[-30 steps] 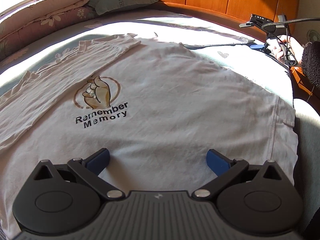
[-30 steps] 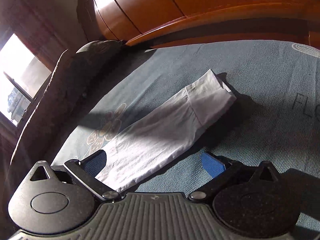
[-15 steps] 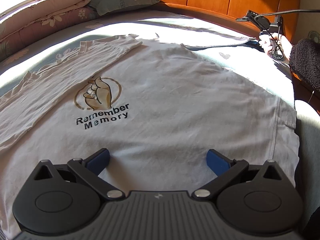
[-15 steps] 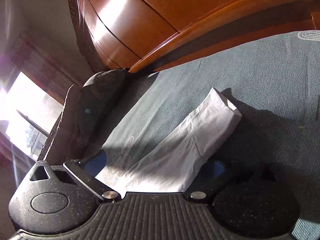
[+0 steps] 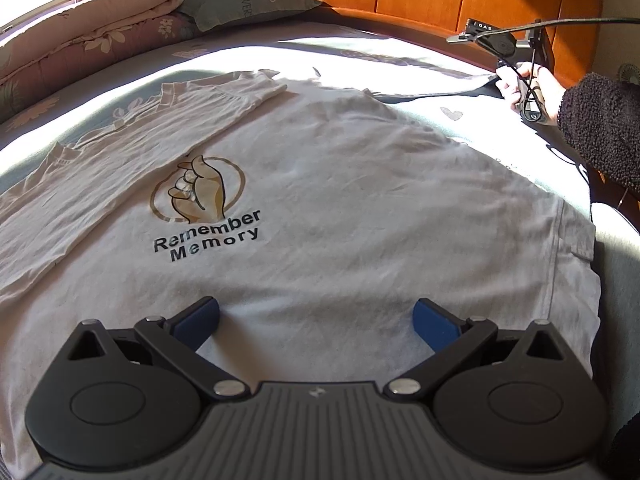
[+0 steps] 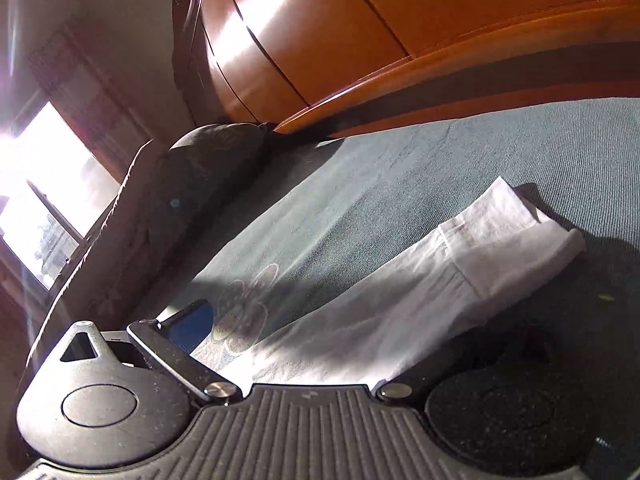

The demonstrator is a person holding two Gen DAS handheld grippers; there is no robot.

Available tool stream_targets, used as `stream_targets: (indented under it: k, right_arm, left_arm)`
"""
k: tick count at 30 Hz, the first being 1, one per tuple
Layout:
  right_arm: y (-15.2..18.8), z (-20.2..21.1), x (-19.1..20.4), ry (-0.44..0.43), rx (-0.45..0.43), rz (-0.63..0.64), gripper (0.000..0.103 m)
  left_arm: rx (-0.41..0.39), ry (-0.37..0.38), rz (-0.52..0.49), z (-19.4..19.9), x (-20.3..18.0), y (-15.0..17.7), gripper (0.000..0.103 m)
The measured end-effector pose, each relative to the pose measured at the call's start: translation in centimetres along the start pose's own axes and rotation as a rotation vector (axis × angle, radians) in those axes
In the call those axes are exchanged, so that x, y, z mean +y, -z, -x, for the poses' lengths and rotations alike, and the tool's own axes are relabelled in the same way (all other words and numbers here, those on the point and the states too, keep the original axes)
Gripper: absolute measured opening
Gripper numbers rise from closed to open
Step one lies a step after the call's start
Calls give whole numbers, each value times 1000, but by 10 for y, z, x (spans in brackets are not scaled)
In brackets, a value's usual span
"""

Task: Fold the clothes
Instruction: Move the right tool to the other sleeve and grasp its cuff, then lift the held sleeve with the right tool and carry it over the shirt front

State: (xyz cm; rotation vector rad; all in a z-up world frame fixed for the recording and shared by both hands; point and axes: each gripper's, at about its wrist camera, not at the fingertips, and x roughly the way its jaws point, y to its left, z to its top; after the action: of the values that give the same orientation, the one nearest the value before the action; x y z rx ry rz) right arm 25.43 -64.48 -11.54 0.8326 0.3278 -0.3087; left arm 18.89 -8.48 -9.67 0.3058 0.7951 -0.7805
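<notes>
Right claw (image 6: 304, 344) has slid onto the sleeve (image 6: 420, 300), spread wide around it; left claw (image 5: 316, 320) stays wide.

Soft matt cotton-like cloth on the T-shirt (image 5: 360, 200), finely creased, with a smooth flat print (image 5: 200, 196) left of centre. Coarse woven cloth on the bed sheet (image 6: 460, 168), matt. Glossy varnished wood on the headboard (image 6: 320, 40), upper frame, throwing bright glare. Matt black plastic on the left tool (image 5: 316, 320), ribbed at bottom centre, with shiny metal rivets (image 5: 224, 388). Fuzzy, nubbly sleeve (image 5: 600, 128), right edge. Quilted matt comforter (image 5: 100, 32), upper left.
</notes>
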Motion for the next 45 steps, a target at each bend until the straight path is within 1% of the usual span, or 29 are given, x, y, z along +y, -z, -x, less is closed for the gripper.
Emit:
stream_targets:
  k: [1,3,6,9,11,16,18,23,26,29,32,35,37,39,41,45]
  right_arm:
    - [4,2,1,-9,-3,-11,103]
    - [10,0,7,-18,9,49,103]
    - [8,-11,13,-18,29,120,103]
    - [-2,-14,15,-39,57,64,103]
    - [-5,-8,22,-84,65,40,103]
    - [-9,14,51,-197,60,47,103]
    - [-10,21,64,-222,67,46,103]
    - [-10,33,100,-300,77,59,103]
    - [-8,37,120,-339,85,43,103]
    - [-4,38,140,-364,109,52,103]
    - [3,36,163,-379,134,81,103]
    - [10,32,183,-390,158,102,103]
    - [17,28,194,-392,177,108,103]
    - [25,24,206,-399,197,118,103]
    - [32,20,218,-407,216,130,103]
    - [45,15,242,-428,247,153,103]
  left_arm:
    - [-2,1,-1,0,0,0,102]
    - [-5,2,-6,0,1,1,102]
    - [-5,3,-19,1,1,1,102]
    - [-6,11,-36,1,2,1,102]
    - [-5,18,-26,3,3,1,102]
    - [2,20,0,7,6,0,102]
    - [-6,14,5,11,7,-2,102]
    - [-52,42,-9,22,6,-4,102]
    - [-65,42,-17,27,5,-6,102]
    - [-71,46,-31,31,4,-6,102]
    - [-64,39,-93,34,0,-4,102]
    - [-48,82,-184,38,-5,1,102]
    - [-43,93,-221,41,-7,3,102]
    - [-48,122,-259,46,-9,5,102]
    - [-47,133,-281,51,-8,5,102]
    - [-26,113,-302,56,-2,6,102]
